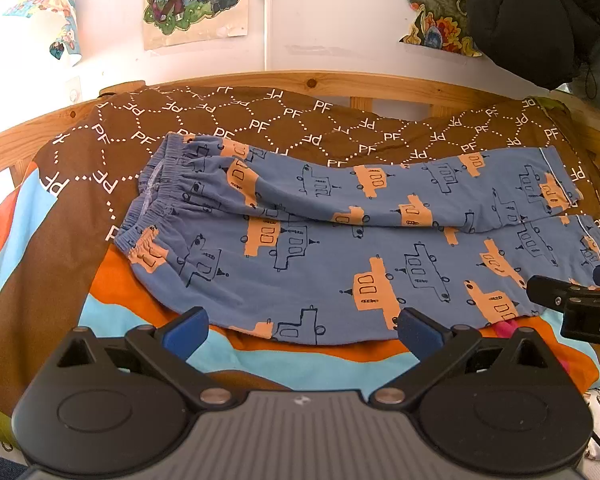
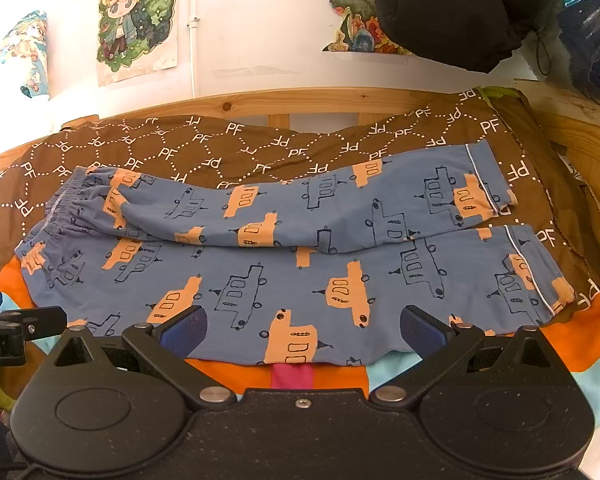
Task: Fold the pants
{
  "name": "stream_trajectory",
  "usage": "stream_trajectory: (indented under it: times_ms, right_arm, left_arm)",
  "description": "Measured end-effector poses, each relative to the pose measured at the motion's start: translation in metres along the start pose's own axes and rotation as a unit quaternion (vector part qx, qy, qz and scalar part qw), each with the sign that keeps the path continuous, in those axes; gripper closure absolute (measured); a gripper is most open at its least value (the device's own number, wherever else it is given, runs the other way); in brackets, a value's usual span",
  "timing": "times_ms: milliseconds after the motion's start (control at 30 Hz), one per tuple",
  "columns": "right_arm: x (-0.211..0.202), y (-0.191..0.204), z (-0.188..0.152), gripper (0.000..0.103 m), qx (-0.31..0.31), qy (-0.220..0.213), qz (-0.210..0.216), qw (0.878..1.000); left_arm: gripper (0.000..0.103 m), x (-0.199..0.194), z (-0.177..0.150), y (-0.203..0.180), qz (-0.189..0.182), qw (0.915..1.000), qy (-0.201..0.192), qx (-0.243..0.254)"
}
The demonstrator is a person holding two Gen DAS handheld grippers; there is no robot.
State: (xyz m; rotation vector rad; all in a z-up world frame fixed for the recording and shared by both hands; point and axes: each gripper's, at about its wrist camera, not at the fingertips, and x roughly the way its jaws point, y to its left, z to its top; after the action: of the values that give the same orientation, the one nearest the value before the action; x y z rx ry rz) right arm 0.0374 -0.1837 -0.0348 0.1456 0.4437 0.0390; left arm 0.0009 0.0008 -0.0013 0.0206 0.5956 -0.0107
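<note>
Blue pants [image 1: 340, 248] with orange and outlined boat prints lie flat on the bed, waistband [image 1: 156, 196] at the left, both legs running right, side by side, to the white-piped cuffs [image 1: 560, 184]. They also show in the right wrist view [image 2: 284, 264], cuffs [image 2: 496, 184] at the right. My left gripper [image 1: 302, 330] is open and empty, just above the pants' near edge toward the waist end. My right gripper [image 2: 304, 330] is open and empty over the near edge of the near leg; it shows at the right edge of the left wrist view [image 1: 580, 296].
The pants lie on a brown blanket [image 1: 260, 120] with white "PF" lettering and orange and light-blue patches [image 1: 260, 364]. A wooden bed rail [image 1: 340, 84] runs behind, with a white wall and posters. A black garment [image 1: 532, 20] hangs at the upper right.
</note>
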Motion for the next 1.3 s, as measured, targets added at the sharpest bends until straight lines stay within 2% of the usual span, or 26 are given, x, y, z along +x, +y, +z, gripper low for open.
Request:
stream_trajectory:
  times_ms: [1300]
  right_arm:
    - [0.0008, -0.0020, -0.0009, 0.001, 0.005, -0.001, -0.002, 1.000]
  left_arm:
    - [0.000, 0.0007, -0.0028, -0.0018, 0.000, 1.0000, 0.003, -0.001]
